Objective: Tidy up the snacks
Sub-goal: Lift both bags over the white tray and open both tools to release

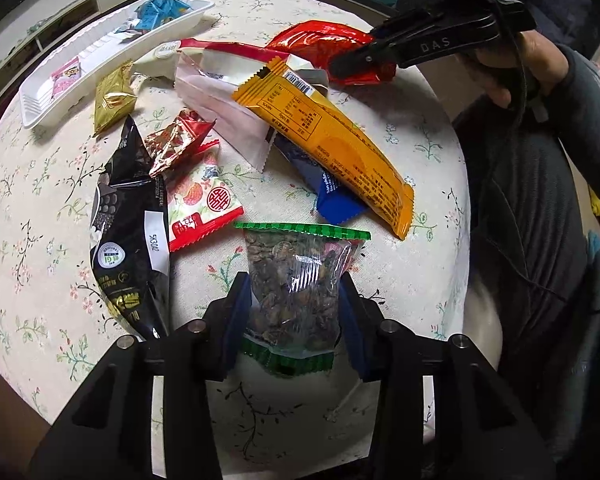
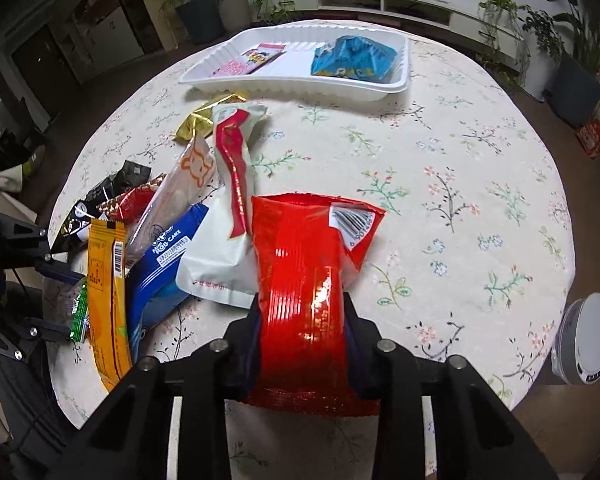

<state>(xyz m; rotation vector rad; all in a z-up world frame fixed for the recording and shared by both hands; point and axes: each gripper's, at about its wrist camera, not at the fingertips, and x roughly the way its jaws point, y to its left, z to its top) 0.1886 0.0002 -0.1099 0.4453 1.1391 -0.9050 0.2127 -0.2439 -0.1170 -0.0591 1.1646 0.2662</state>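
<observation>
A clear seed packet (image 1: 300,252) with green sealed ends lies on the floral tablecloth near the table's front edge. My left gripper (image 1: 294,284) is shut on it, a blue pad pressing each side. A shiny red snack packet (image 2: 300,264) sits squeezed between the pads of my right gripper (image 2: 302,304), its barcode corner pointing away. In the left wrist view the right gripper (image 1: 356,64) bites the end of that red packet (image 1: 320,38). A white tray (image 2: 292,88) at the far side holds a blue packet (image 2: 352,58) and a pink packet (image 2: 252,60).
Loose snacks crowd the table's middle: an orange bar (image 1: 332,128), a blue roll-cake pack (image 1: 336,196), a white and red pouch (image 1: 220,76), a black bag (image 1: 128,216), a gold packet (image 1: 112,96). A person's hand (image 1: 512,68) holds the right gripper. A white round appliance (image 2: 584,340) stands beyond the table's edge.
</observation>
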